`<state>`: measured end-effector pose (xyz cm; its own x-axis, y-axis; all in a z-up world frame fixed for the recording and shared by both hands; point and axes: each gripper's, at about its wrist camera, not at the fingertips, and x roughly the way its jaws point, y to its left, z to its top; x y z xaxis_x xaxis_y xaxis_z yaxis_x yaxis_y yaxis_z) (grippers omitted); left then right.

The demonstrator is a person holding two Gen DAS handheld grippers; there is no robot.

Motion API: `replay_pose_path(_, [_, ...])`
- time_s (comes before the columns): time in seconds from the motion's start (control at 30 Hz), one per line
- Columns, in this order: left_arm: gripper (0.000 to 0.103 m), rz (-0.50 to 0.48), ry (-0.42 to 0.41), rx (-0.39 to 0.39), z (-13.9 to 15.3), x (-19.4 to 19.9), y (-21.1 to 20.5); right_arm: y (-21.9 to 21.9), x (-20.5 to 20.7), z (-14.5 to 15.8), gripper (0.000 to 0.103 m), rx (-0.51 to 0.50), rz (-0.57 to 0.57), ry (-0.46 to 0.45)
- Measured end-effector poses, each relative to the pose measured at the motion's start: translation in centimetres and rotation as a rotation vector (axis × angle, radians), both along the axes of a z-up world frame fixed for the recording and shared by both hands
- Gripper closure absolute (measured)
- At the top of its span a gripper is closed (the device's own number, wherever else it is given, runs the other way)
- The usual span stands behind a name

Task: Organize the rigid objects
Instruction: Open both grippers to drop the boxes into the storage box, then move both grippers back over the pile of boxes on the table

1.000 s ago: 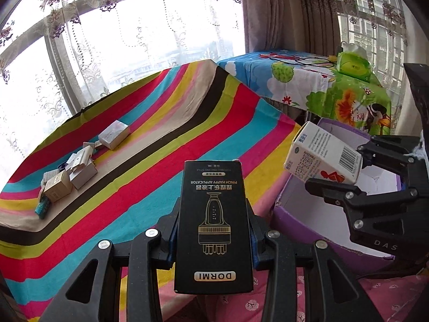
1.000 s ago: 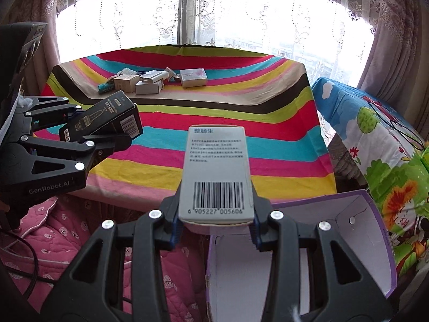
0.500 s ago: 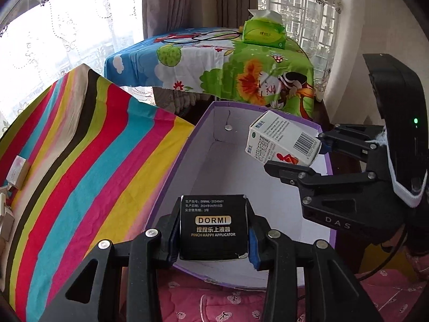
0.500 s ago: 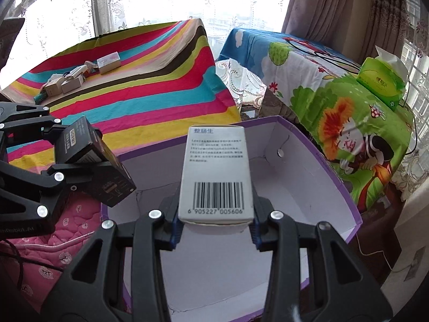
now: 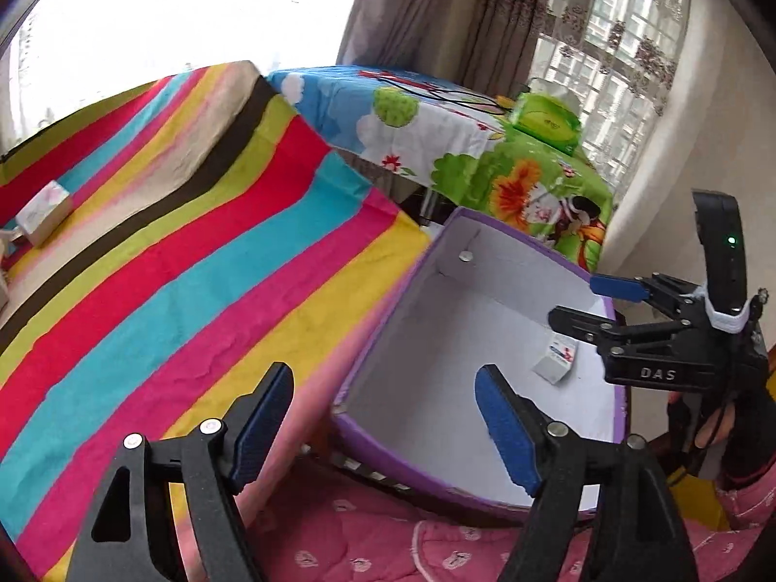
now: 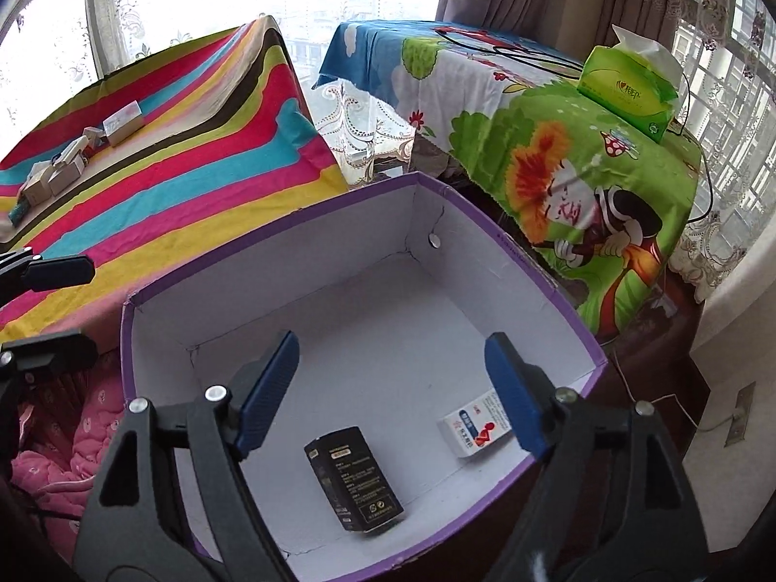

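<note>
- Box (image 6: 271, 262) of cardboard, purple outside and on the rim, white inside, open at the top; it stands beside the striped table (image 6: 194, 155).
- Inside the box lie two cartons, well apart: a black carton (image 6: 354, 477) with small pale print, flat on the floor near the front wall, and a white carton (image 6: 475, 429) with red and blue print near the right wall, partly hidden by a finger.
- From the left wrist view only the white carton (image 5: 557, 361) shows in the box (image 5: 402, 310); the black one is not seen there.
- Left gripper (image 5: 383, 431) is wide open and holds nothing; its fingers are black plastic with blue ribbed pads (image 5: 507, 431), and it hangs over the box's near edge.
- Right gripper (image 6: 390, 397) is also spread wide and empty, above the inside of the box.
- On the far side of the striped cloth several small boxes (image 6: 63, 169) lie close together, pale cardboard; one white box (image 6: 123, 121) lies a little apart from them.
- Second table with a cartoon cloth (image 6: 557, 155) stands behind the box; a green tissue pack (image 6: 628, 89) of soft plastic sits on it, white tissue sticking out.
- Pink quilted fabric (image 5: 388, 538) lies under the box's front edge.
</note>
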<state>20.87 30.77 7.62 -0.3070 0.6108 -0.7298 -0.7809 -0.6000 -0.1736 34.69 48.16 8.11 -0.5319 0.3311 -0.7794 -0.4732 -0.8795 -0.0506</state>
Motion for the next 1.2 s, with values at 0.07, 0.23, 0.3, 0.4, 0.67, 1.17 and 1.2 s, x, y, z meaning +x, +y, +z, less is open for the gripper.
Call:
replay_pose_path(0.07, [0.025,0.131,0.029,-0.034,-0.8,-2.5,-3.7,-1.9,-2.1,-0.3,0.02,-0.025,0.072,-0.004])
replay_pose_path(0.23, [0.025,0.43,0.109,-0.127,-2.3,-7.8,-13.8,-8.2,-8.4,-0.7,0.02,-0.053,0.304,-0.031])
replay_pose_path(0.3, [0.023,0.535,0.149,-0.174,-2.7,-10.0,-17.7,-10.7,-11.2,-0.5,0.019,-0.058,0.395,-0.015])
replay_pose_path(0.4, [0.021,0.703,0.178,-0.221,-3.5,-13.7,-23.6,-14.6,-16.0,-0.6,0.013,-0.073,0.51,-0.009])
replay_pose_path(0.67, [0.021,1.004,0.083,-0.231,-6.4,-19.3,-34.2,-22.3,-30.9,-1.7,0.013,-0.181,0.593,-0.016])
replay_pose_path(1.17, [0.0,1.047,-0.04,-0.195,-8.3,-20.0,-35.5,-33.2,-55.0,-1.9,0.013,-0.185,0.373,-0.006])
replay_pose_path(1.2, [0.0,1.046,-0.039,-0.197,-8.3,-20.1,-35.4,-33.6,-55.9,-2.5,0.013,-0.166,0.351,-0.025])
